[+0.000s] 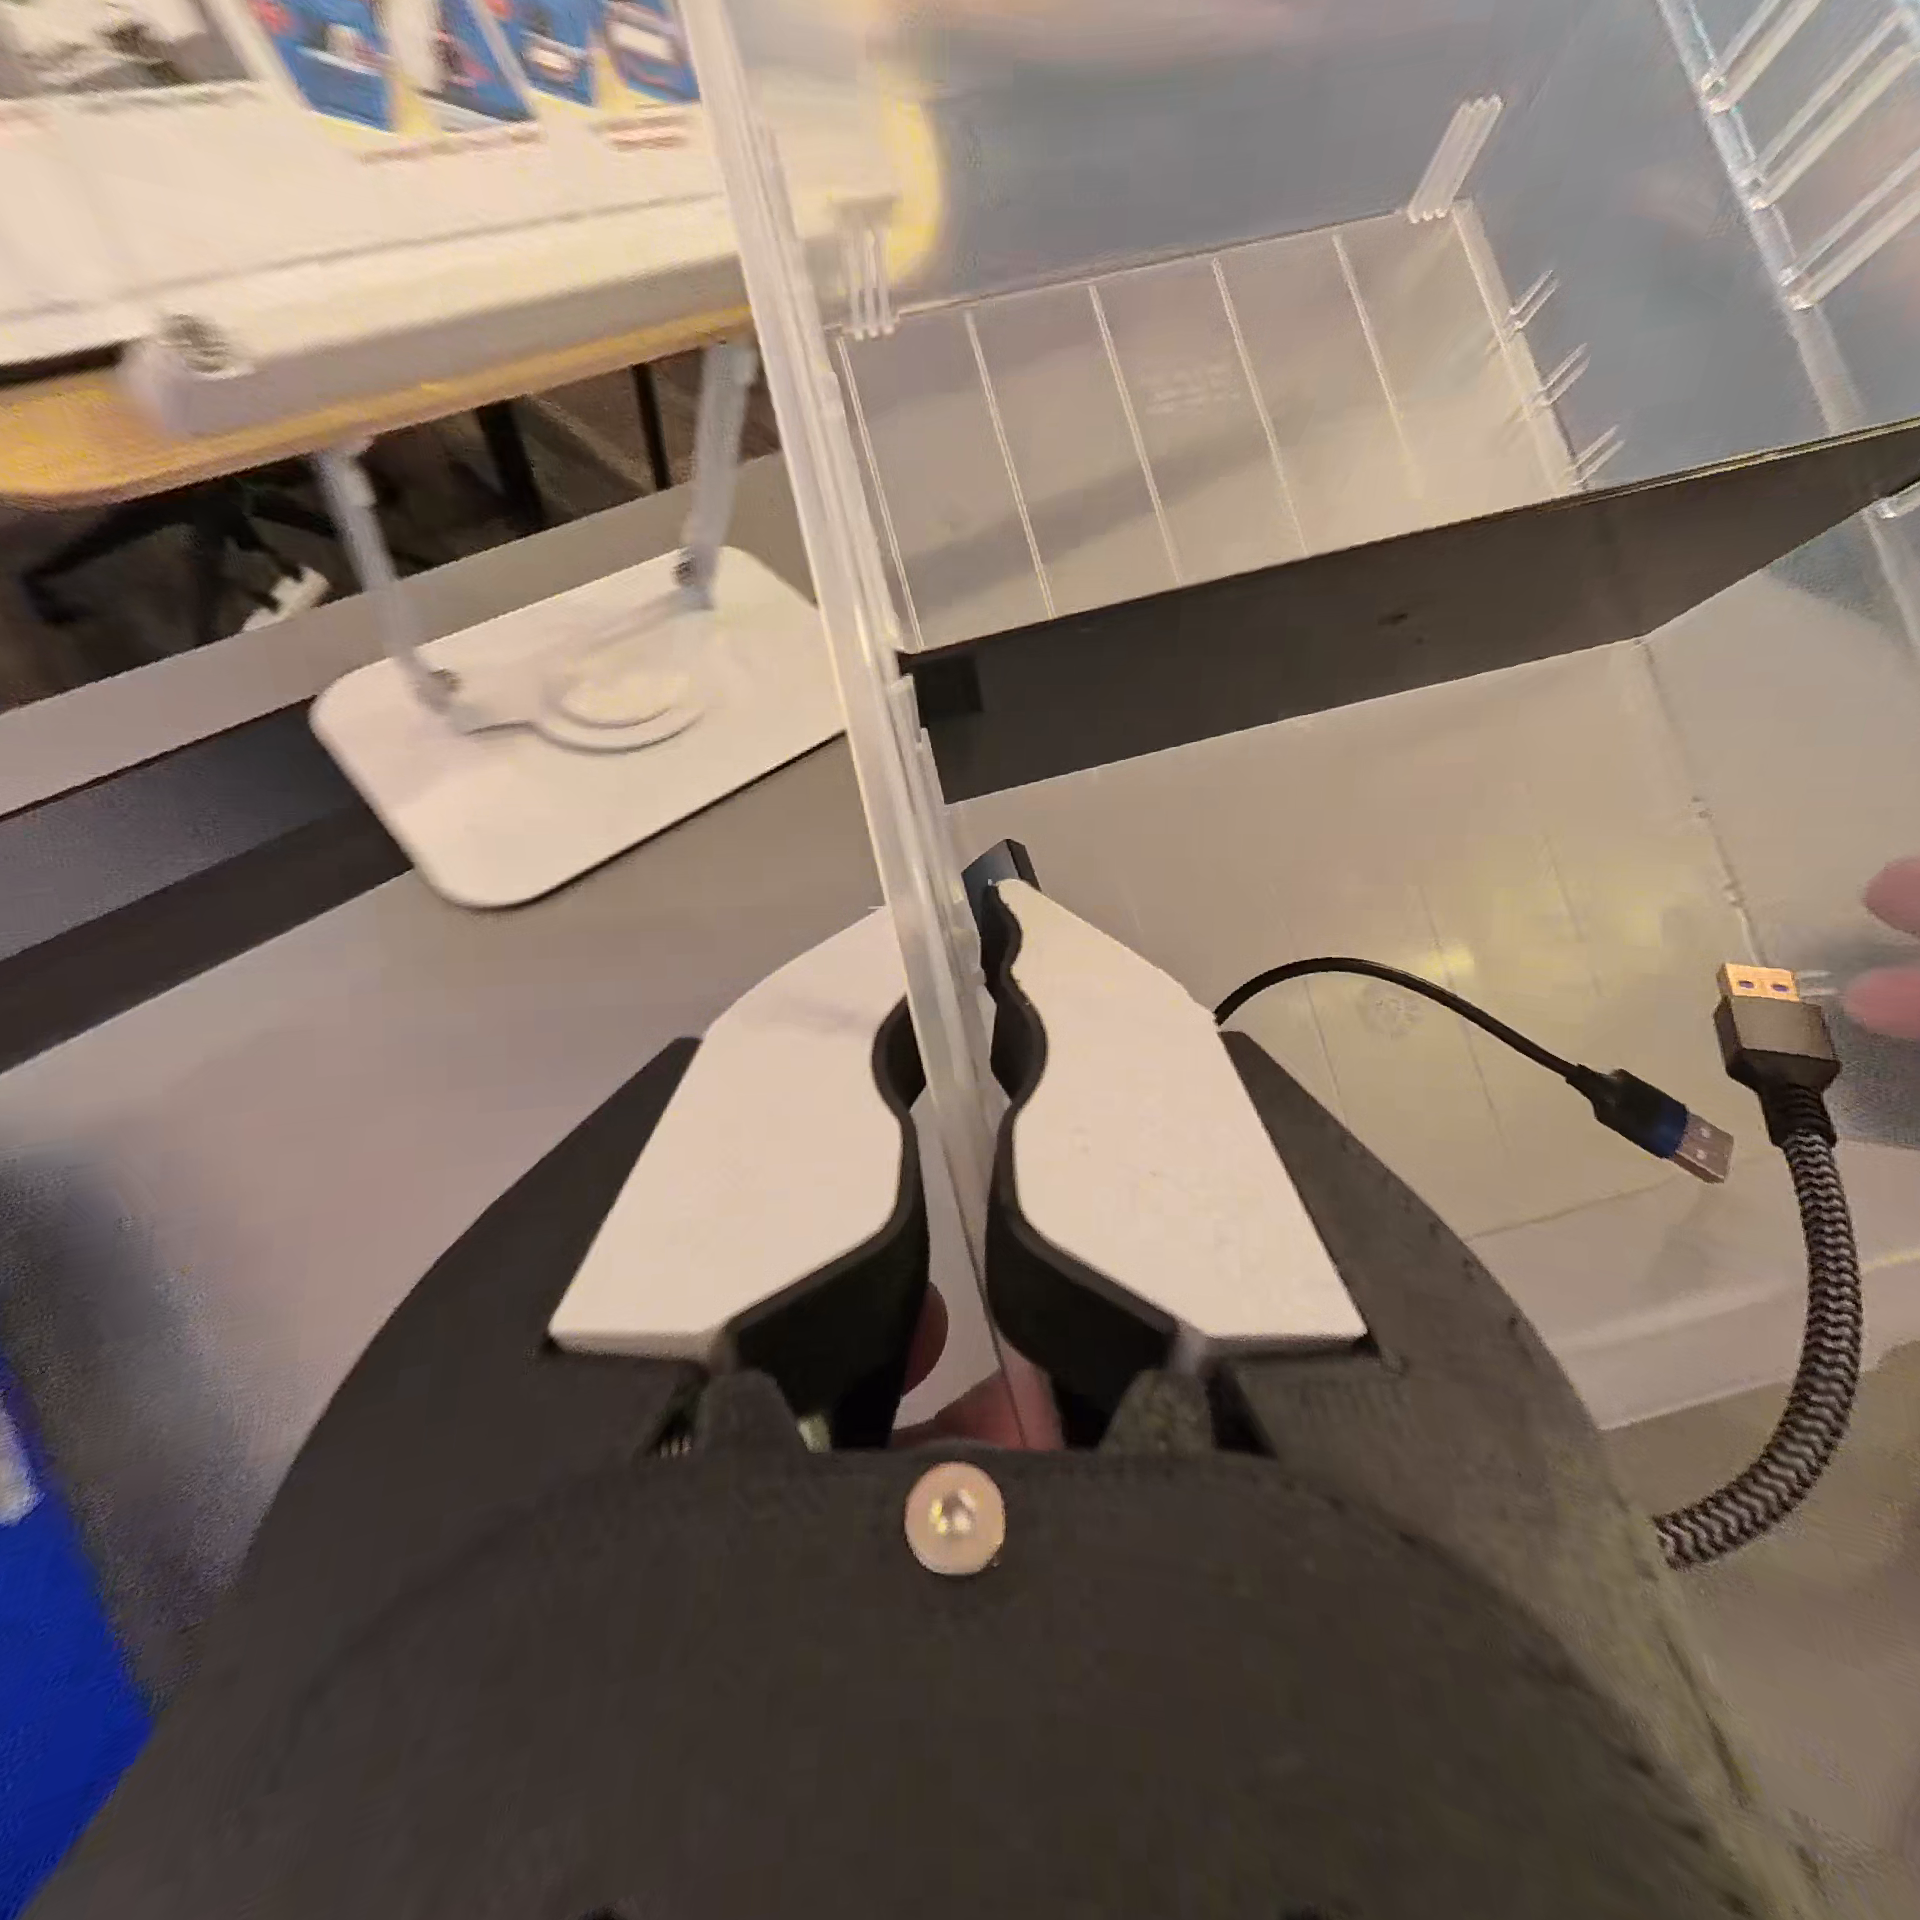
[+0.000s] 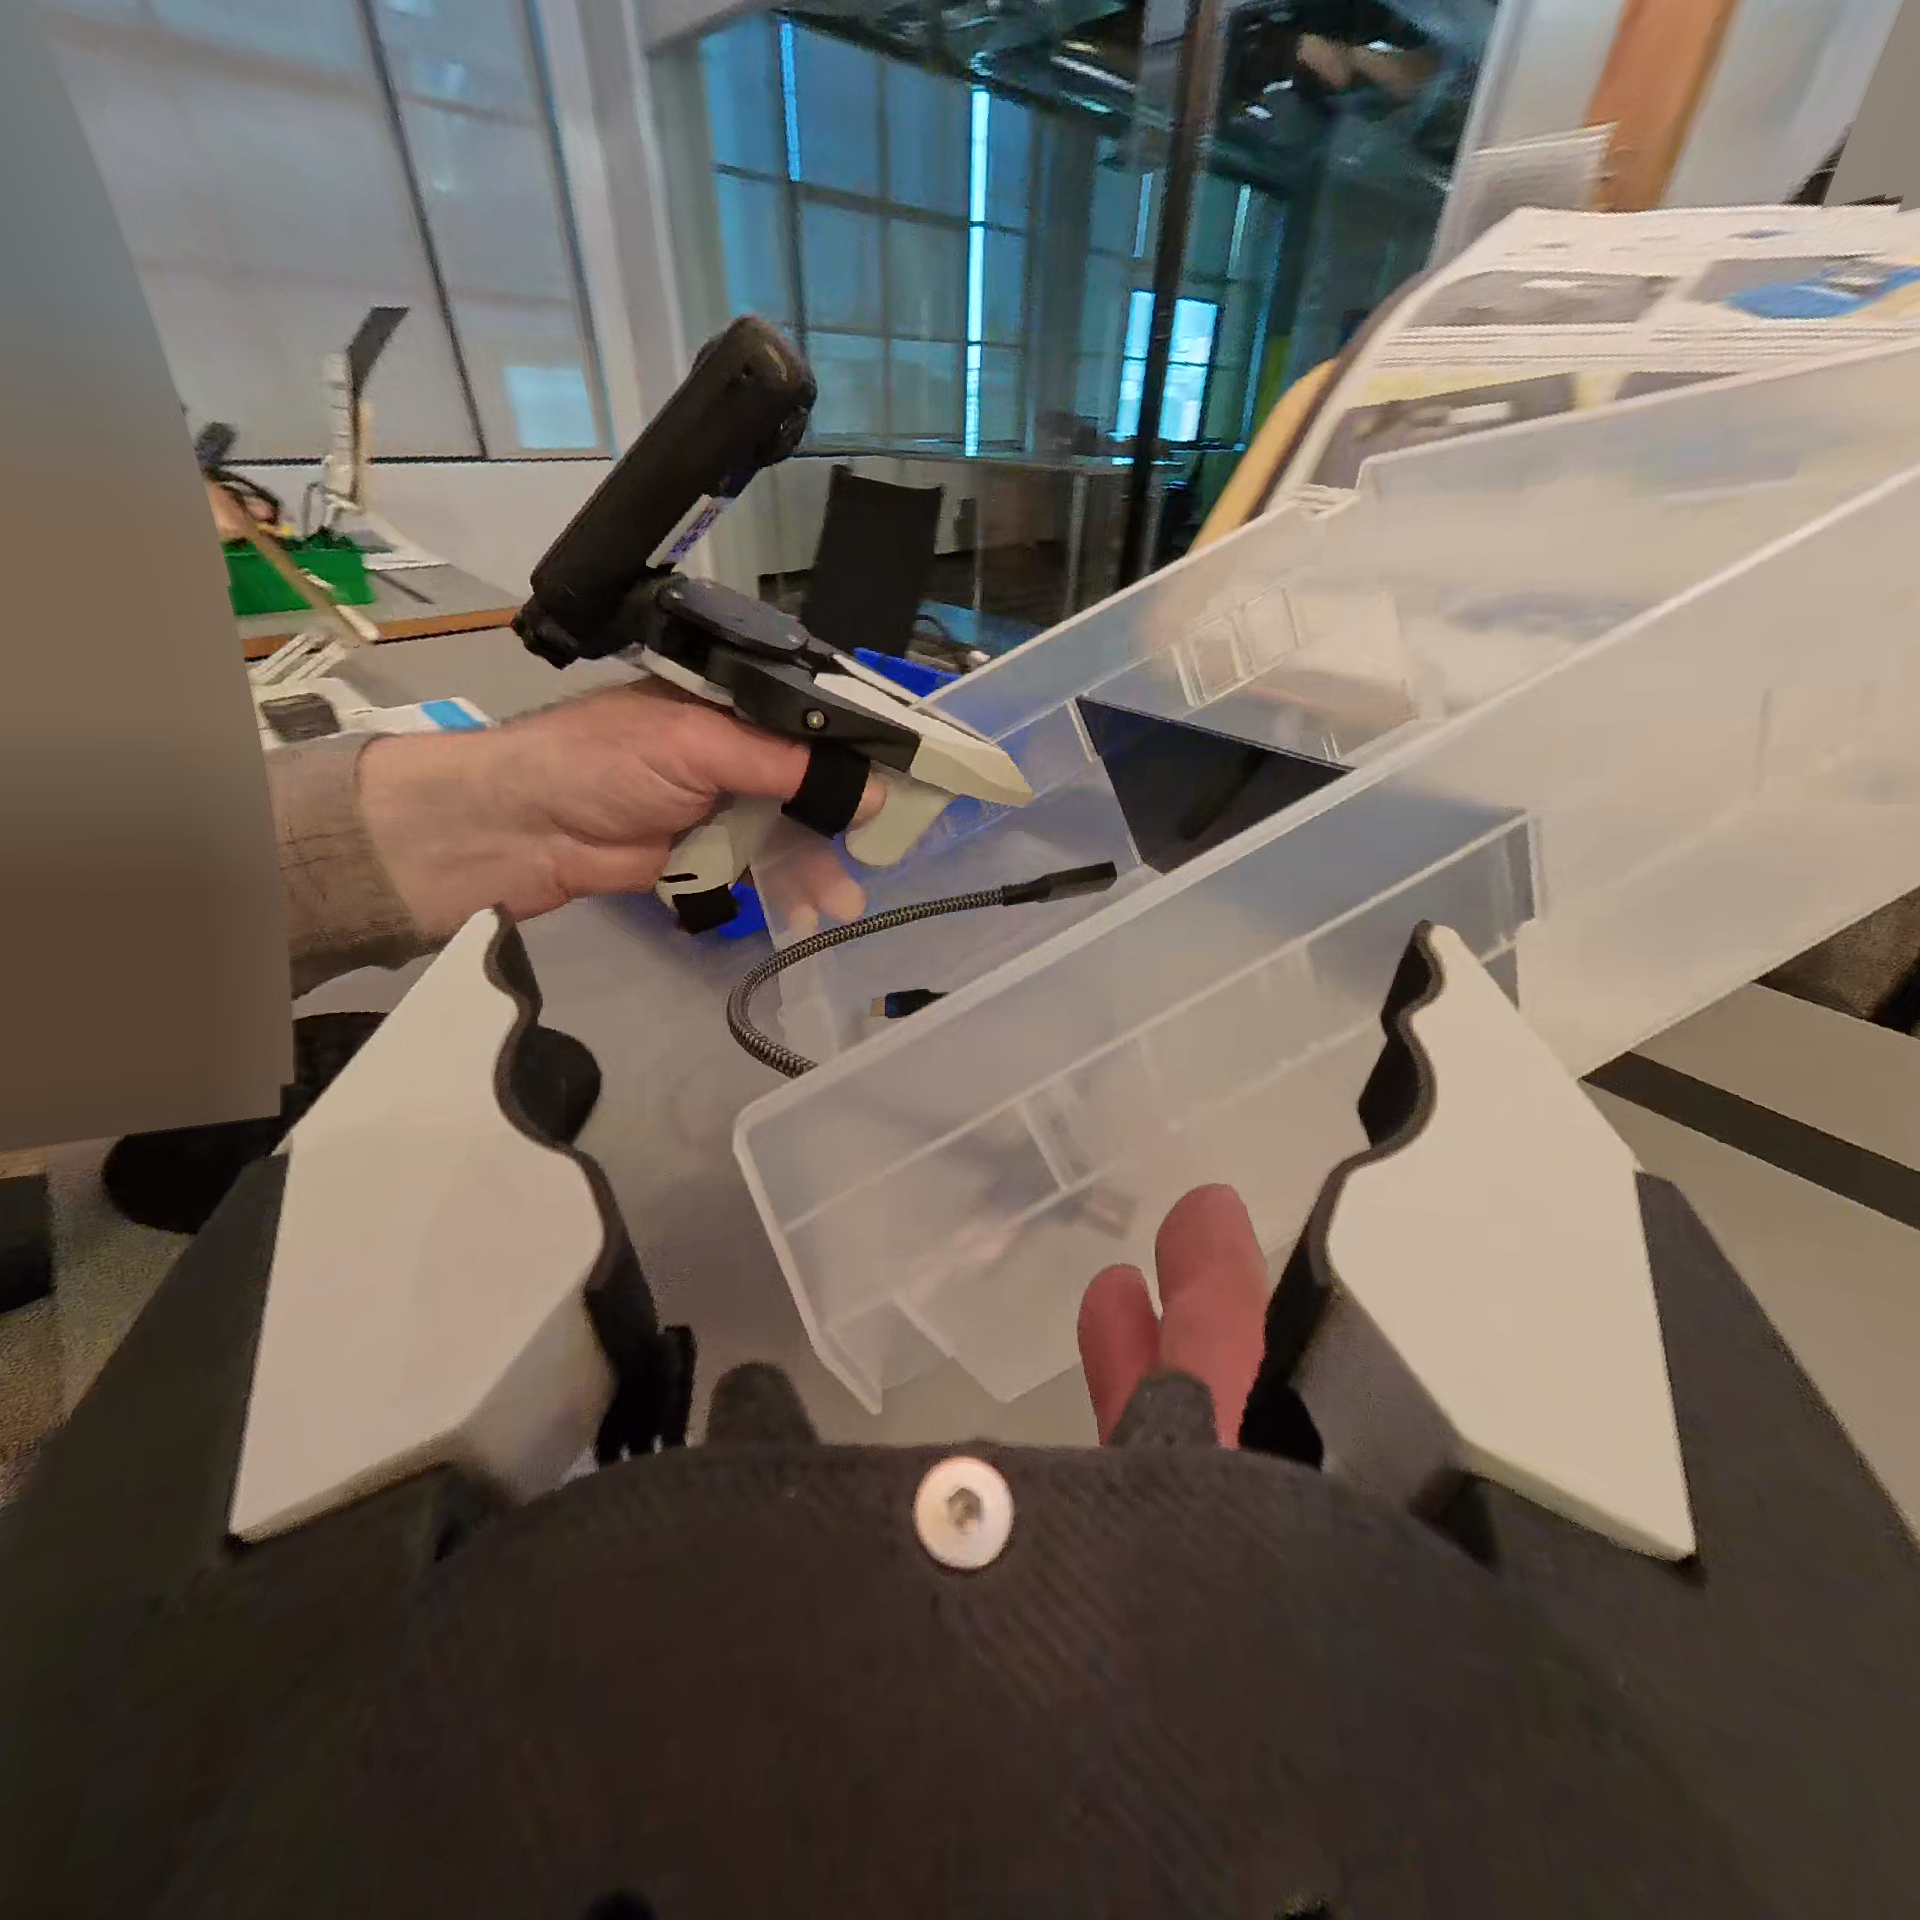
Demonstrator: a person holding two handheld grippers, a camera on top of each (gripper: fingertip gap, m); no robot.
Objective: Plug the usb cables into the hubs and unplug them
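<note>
Pinching the thin clear wall of a transparent plastic compartment box [image 1: 1195, 436], my left claw [image 1: 951, 997] is pressed together on that edge, with the wall standing between its two white fingers [image 1: 1122, 1049]. In the right wrist view I see the same left claw [image 2: 961, 774] held by a hand [image 2: 582, 800] at the box rim, and the box [image 2: 1351, 883] is lifted and tilted over the grey tabletop [image 2: 665, 1039]. A dark flat rectangular object [image 1: 1351, 634] lies across the inside of the box; I cannot tell what it is. Two cables are seen through the clear plastic: a thick braided black-and-white usb cable [image 1: 1808, 1247] with a grey metal plug, and a thin black usb cable [image 1: 1507, 1029] with a blue-ringed plug. They lie near each other but do not touch, and both plugs are free, not inserted in anything. My right claw [image 2: 961, 956] is spread wide and holds nothing; a lower corner of the box sits between its white fingers [image 2: 416, 1195] without touching them. A white stand with a flat base [image 1: 582, 717] rests on the tabletop to the left of the box.
</note>
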